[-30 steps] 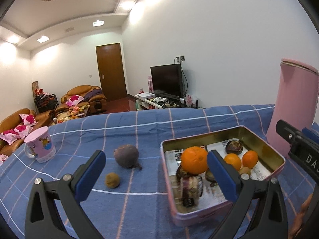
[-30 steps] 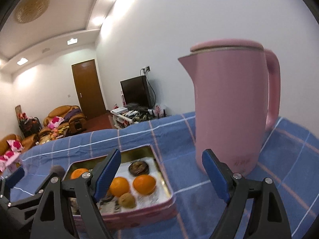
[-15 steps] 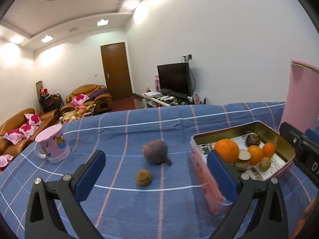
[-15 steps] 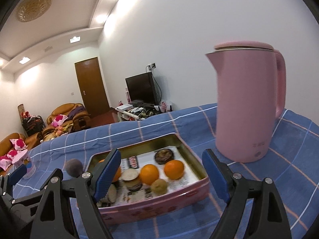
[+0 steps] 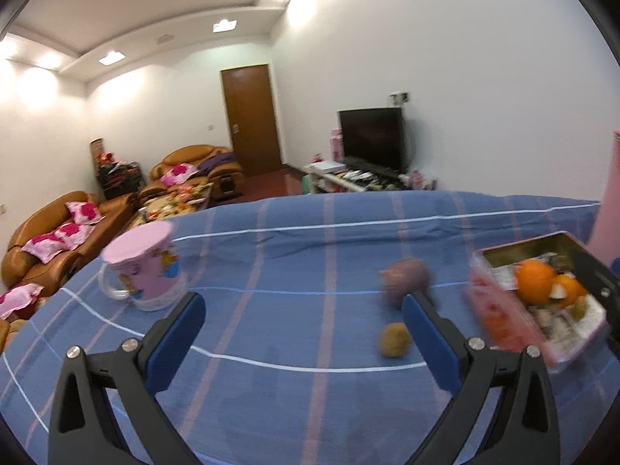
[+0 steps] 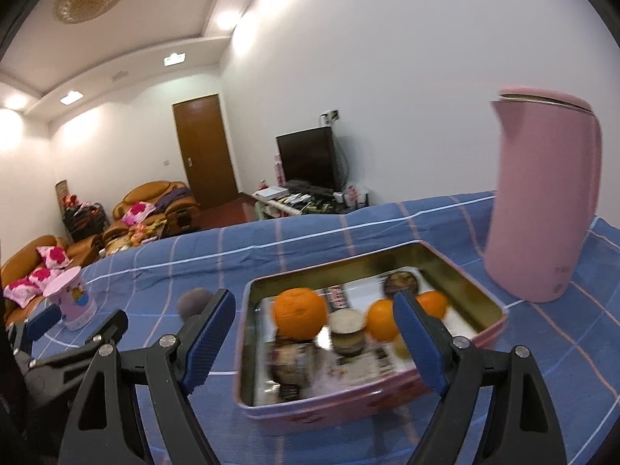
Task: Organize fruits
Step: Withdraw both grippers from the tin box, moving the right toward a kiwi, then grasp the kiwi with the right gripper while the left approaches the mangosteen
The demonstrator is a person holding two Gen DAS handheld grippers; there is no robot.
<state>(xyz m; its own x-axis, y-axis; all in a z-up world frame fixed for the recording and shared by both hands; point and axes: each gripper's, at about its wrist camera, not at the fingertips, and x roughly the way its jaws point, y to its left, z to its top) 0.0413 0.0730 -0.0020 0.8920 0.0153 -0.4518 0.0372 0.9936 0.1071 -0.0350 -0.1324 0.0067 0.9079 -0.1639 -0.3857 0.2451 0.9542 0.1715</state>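
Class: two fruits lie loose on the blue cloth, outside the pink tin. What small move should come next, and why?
Probably bring the open left tongs to the small brown fruit: it lies nearest, just inside their right finger, outside the tin.

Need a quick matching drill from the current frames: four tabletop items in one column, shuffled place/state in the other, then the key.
Column 1
1. large orange
2. small brown fruit
3. pink kettle
4. pink mug

Column 2
A. loose on the blue cloth, outside the tin
B. upright beside the tin's far corner
C. inside the tin
D. standing far from the tin, handle showing

Pairs: 1-C, 2-A, 3-B, 4-D
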